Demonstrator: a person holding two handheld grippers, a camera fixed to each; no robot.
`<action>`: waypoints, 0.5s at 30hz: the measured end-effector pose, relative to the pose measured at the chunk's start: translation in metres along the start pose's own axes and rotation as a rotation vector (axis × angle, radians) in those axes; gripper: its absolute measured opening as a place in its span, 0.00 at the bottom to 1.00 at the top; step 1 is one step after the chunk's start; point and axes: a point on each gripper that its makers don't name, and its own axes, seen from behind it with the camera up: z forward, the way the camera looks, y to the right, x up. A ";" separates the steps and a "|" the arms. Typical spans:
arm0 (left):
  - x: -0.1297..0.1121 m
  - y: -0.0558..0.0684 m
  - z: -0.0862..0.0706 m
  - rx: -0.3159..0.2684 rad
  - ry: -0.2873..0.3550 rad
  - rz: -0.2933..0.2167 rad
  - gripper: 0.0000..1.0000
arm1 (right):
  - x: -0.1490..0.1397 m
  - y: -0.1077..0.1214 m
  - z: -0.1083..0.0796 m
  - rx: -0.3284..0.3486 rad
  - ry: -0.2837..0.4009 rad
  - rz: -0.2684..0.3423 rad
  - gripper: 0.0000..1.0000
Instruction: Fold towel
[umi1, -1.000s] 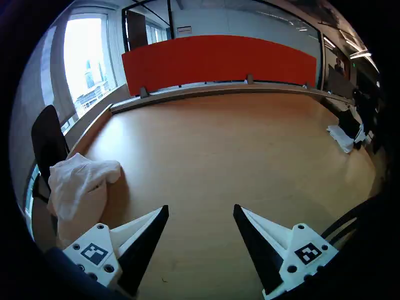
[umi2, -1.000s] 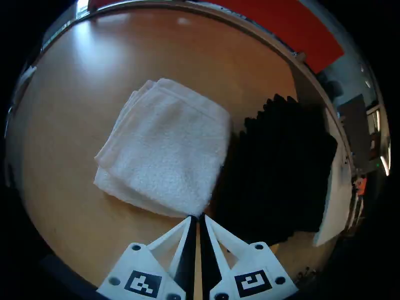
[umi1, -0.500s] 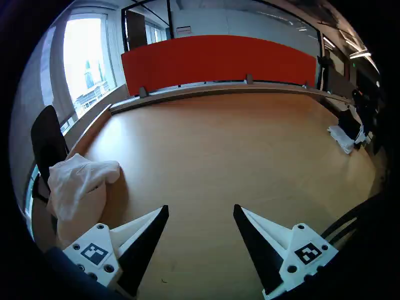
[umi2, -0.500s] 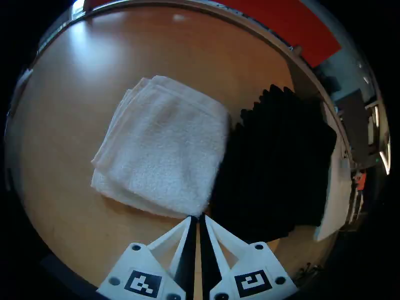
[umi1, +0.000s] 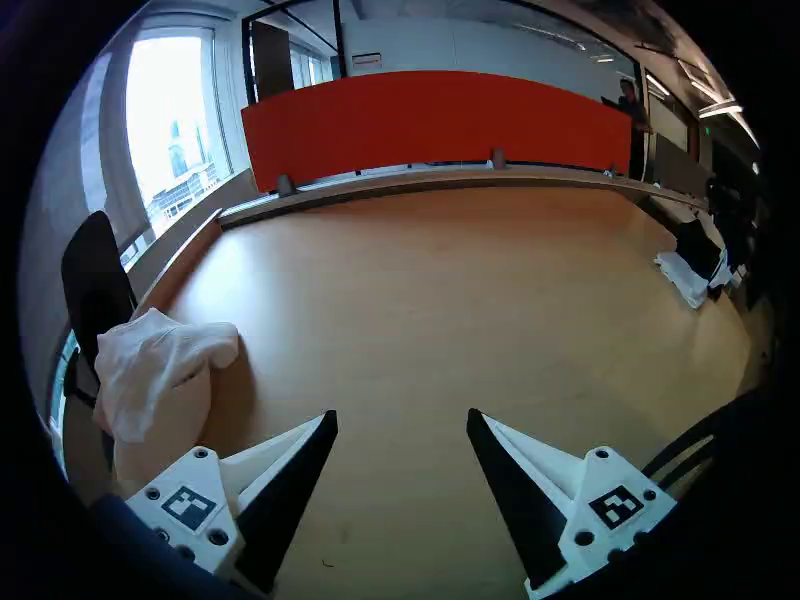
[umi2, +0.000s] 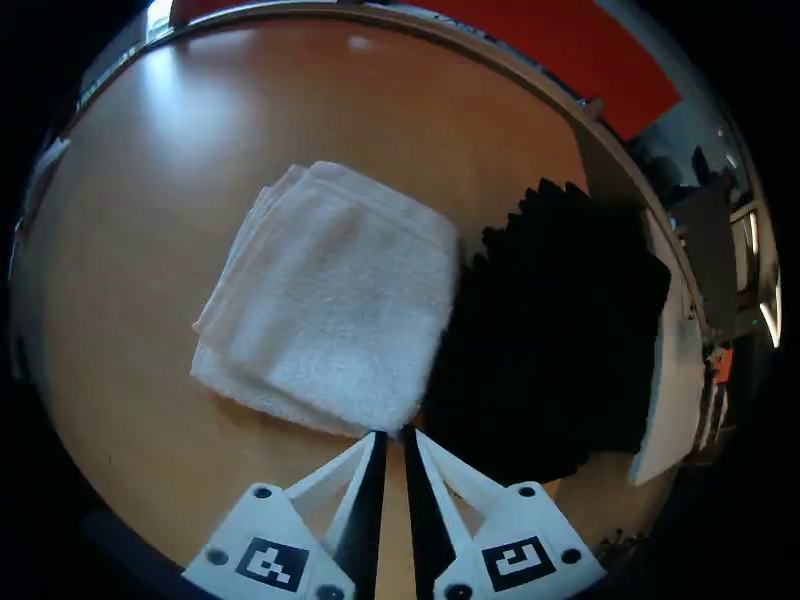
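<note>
Right hand-held gripper (umi2: 392, 435) at bottom centre, fingers nearly together with a narrow slit of bench (umi2: 140, 200) showing between them, gripping nothing. Fingertips sit just at the near edge of the white towel (umi2: 335, 300), by its near right corner; contact unclear. White towel is folded into a thick square, layered edges visible on its left side, lying flat on the wooden bench. Black towel (umi2: 555, 330) is folded too, lying right of the white one with their edges touching. Red panel (umi2: 600, 50) runs along the bench's far edge, top right. White flat object (umi2: 680, 400) lies beyond the black towel at the right rim, too unclear to name.
</note>
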 end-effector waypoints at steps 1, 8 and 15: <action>0.000 0.000 0.000 0.000 0.000 0.000 0.96 | 0.000 0.000 -0.001 0.000 0.002 -0.001 0.24; 0.002 0.001 0.001 -0.004 0.004 -0.002 0.96 | 0.002 -0.003 -0.006 0.013 0.021 -0.014 0.60; 0.002 0.002 0.001 -0.010 0.009 -0.004 0.96 | 0.006 -0.012 -0.010 0.025 0.042 -0.027 0.73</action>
